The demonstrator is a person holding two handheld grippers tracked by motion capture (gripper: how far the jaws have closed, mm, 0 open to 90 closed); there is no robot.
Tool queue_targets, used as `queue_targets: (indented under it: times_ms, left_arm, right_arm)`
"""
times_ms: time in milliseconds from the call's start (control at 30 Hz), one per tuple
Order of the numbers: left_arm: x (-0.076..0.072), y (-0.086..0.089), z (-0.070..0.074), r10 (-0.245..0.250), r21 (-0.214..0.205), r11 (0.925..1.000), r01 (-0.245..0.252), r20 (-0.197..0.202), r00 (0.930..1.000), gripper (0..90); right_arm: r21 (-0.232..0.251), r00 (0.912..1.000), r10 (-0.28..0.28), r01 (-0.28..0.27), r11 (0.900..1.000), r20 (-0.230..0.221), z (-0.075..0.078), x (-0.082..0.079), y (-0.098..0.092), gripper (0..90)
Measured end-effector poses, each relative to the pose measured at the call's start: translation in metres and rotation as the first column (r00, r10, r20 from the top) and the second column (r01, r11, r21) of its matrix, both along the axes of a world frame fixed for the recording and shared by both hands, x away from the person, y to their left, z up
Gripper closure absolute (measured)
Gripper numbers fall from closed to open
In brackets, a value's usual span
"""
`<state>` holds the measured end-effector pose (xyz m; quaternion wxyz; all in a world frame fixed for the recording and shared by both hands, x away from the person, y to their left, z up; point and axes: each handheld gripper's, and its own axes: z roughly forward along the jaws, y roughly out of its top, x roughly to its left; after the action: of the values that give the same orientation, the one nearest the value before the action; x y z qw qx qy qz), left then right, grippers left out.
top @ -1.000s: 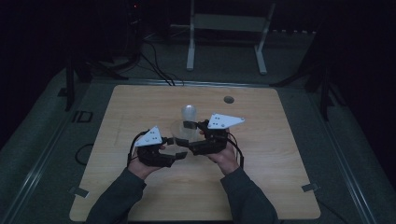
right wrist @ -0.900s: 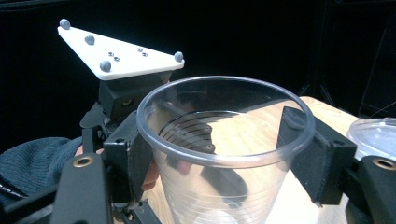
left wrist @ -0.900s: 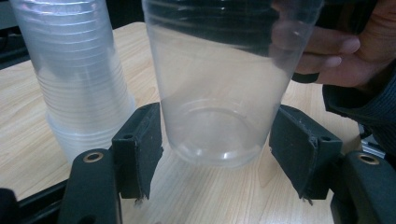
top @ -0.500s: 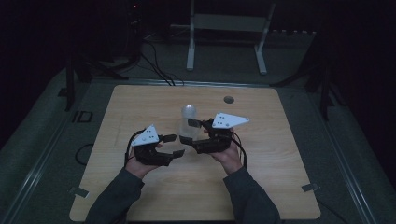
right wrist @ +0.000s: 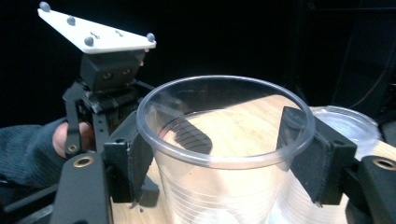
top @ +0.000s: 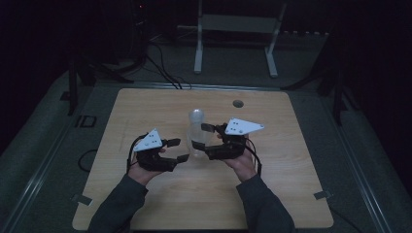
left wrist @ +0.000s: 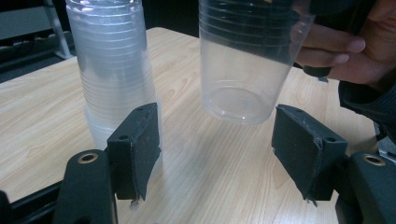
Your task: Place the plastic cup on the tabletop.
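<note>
A: 2 sets of cups are in play: a stack of clear cups [left wrist: 114, 74] upright on the counter [top: 145, 107], and a single clear cup [right wrist: 224, 154] pinched across its rim by the jaws of the right gripper [right wrist: 224, 163].

B: Where does that single cup sit?

A: Held clear of the counter, just right of the stack and near the middle of the wood. The left gripper view shows its base [left wrist: 236, 105] hanging above the surface, apart from the stack.

B: And the left gripper [left wrist: 217, 154]?

A: Its jaws have just been opening and now stand spread with nothing pressed between them; the lifted cup's base shows through the gap, and the stack stands beyond the jaw on the left of that view.

B: So which step is this?

A: It reads as 1 cup peeled off the stack, with the left gripper let go of whatever it steadied. Next would likely be setting the cup down on a bare patch of counter, upright, easing the grip only once the base rests flat. Thin plastic may buckle under a hard pinch.

B: Anything inside the cups?

A: Nothing visible; the held cup looks empty, and the stack holds only nested cups.
</note>
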<state>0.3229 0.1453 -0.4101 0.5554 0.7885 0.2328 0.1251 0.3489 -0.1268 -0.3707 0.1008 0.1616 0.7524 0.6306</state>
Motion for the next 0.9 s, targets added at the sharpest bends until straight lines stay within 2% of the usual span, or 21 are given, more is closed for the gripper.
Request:
queue_targets:
  times_ms: [333,567,900]
  left_arm:
    - [-0.0007,0.0036,0.0004,0.017,-0.002,0.9999,-0.017,0.003,0.9999,32.4]
    - [-0.0015,0.0052,0.0005,0.023,0.0,0.9997,-0.023,0.003,0.9997,32.4]
    - [-0.0006,0.0037,-0.0012,0.021,0.007,0.9997,-0.021,0.0,0.9998,32.4]
  right_arm:
    - [-0.009,0.999,-0.038,0.038,0.9992,0.023,-0.0005,0.0007,-0.0069,28.7]
    - [-0.033,0.9938,-0.086,0.089,0.9955,0.07,-0.0027,-0.0027,-0.0063,28.8]
    - [-0.05,0.9911,-0.11,0.114,0.9922,0.075,-0.0069,-0.0022,-0.0089,28.8]
